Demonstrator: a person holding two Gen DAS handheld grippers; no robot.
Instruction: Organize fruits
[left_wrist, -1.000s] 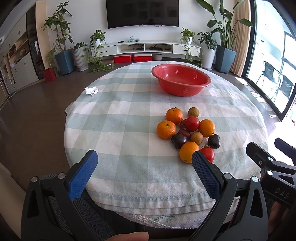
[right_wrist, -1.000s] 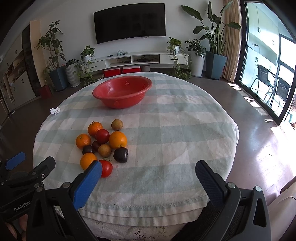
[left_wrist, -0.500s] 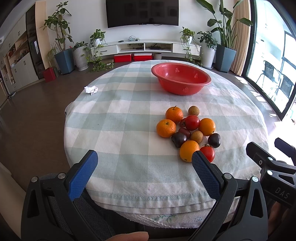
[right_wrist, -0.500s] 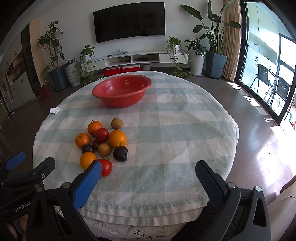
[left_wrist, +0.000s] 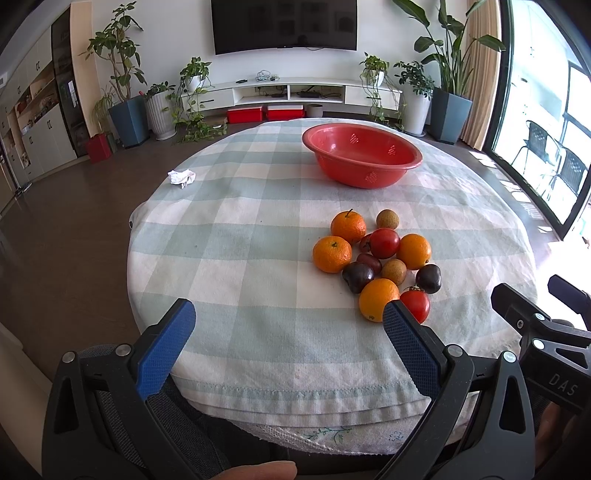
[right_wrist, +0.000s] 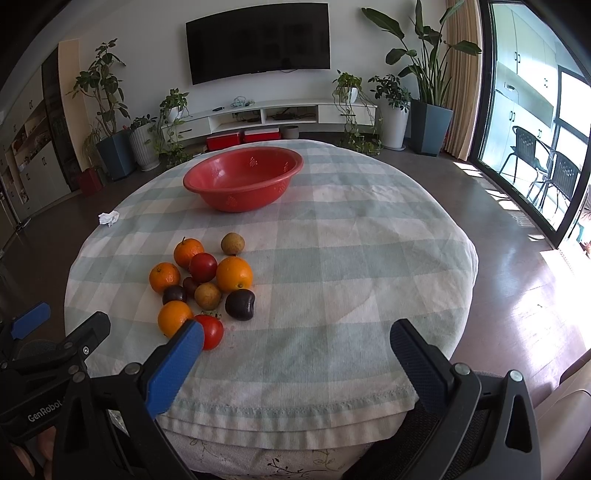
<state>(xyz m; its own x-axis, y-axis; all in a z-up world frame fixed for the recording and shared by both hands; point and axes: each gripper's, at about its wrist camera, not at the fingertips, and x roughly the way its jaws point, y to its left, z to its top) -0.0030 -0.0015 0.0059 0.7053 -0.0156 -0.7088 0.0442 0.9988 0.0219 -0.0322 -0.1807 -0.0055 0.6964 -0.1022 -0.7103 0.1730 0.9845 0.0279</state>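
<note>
A cluster of fruits lies on the checked tablecloth: several oranges (left_wrist: 331, 254) (right_wrist: 234, 274), red tomatoes (left_wrist: 384, 242) (right_wrist: 211, 331), dark plums (left_wrist: 428, 278) (right_wrist: 239, 304) and small brown fruits (left_wrist: 387, 219) (right_wrist: 232, 243). An empty red bowl (left_wrist: 362, 155) (right_wrist: 243, 177) stands beyond them. My left gripper (left_wrist: 288, 325) is open and empty at the table's near edge, left of the fruits. My right gripper (right_wrist: 295, 341) is open and empty at the near edge, right of the fruits.
The round table (left_wrist: 229, 236) (right_wrist: 369, 258) has a crumpled white tissue (left_wrist: 181, 177) (right_wrist: 109, 218) at its far left edge. Behind are a TV stand (left_wrist: 295, 92), potted plants (left_wrist: 125, 110) and a glass door (right_wrist: 535, 147) at right.
Both grippers have edged slightly forward toward the table; the fruits and bowl have not moved.
</note>
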